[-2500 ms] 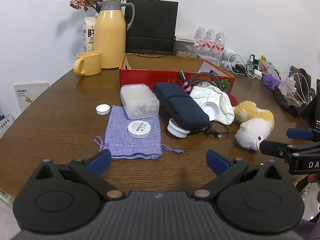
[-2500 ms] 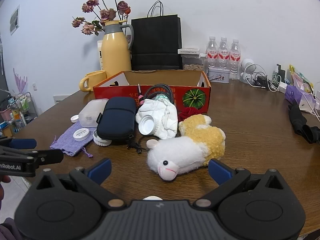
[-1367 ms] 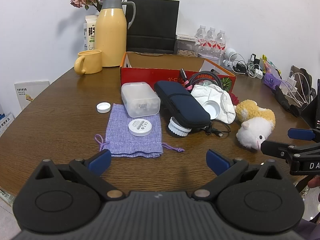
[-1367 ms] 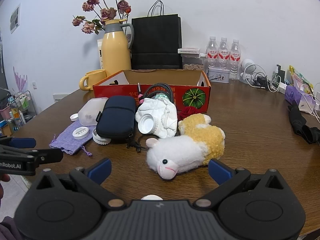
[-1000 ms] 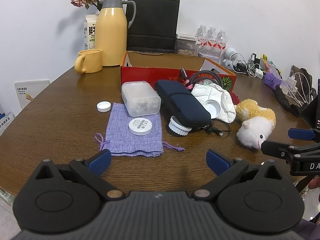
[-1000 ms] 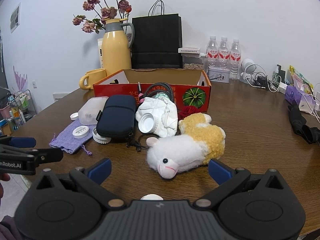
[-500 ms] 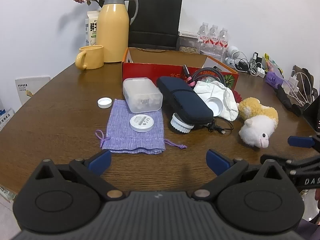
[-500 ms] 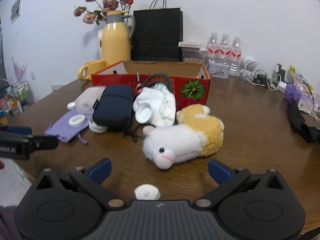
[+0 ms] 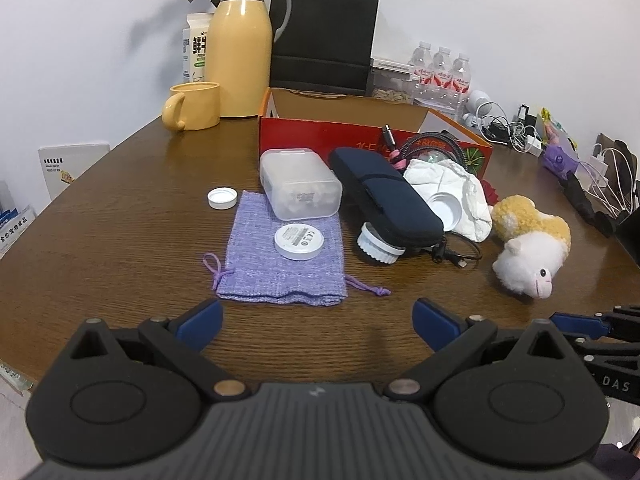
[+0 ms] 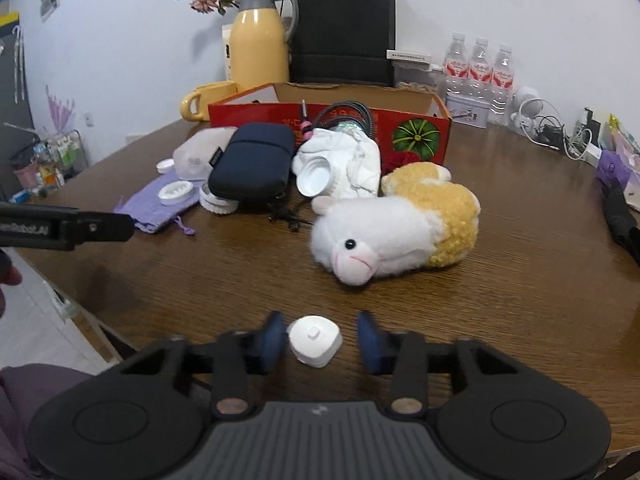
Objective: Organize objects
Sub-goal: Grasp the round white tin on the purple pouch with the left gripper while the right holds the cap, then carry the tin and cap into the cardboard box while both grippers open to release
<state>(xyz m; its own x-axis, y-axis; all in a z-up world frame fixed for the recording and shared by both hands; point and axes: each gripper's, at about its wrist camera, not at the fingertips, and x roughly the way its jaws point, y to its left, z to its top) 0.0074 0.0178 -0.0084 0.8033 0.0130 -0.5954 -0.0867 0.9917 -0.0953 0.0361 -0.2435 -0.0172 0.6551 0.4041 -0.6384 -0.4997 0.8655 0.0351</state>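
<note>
My right gripper [image 10: 322, 338] sits low at the table's near edge, its blue pads on either side of a small white square cap [image 10: 315, 340], with gaps on both sides. A white and yellow plush sheep [image 10: 394, 222] lies just beyond it. My left gripper [image 9: 316, 320] is open and empty, near a purple drawstring pouch [image 9: 282, 262] with a white round disc [image 9: 300, 241] on it. A clear plastic box [image 9: 300, 188], a navy case [image 9: 386, 200] and a white cloth [image 9: 452, 192] lie before the red cardboard box [image 9: 360, 136].
A yellow jug [image 9: 240, 44], yellow mug [image 9: 194, 106], black paper bag [image 9: 324, 36] and water bottles [image 9: 442, 72] stand at the back. Cables and chargers [image 9: 520, 132] lie at the far right. A white lid [image 9: 222, 199] lies left of the pouch.
My right gripper has dropped towards the table and its jaws have narrowed around the small white cap. My left gripper has tilted slightly closer to the table and stays open.
</note>
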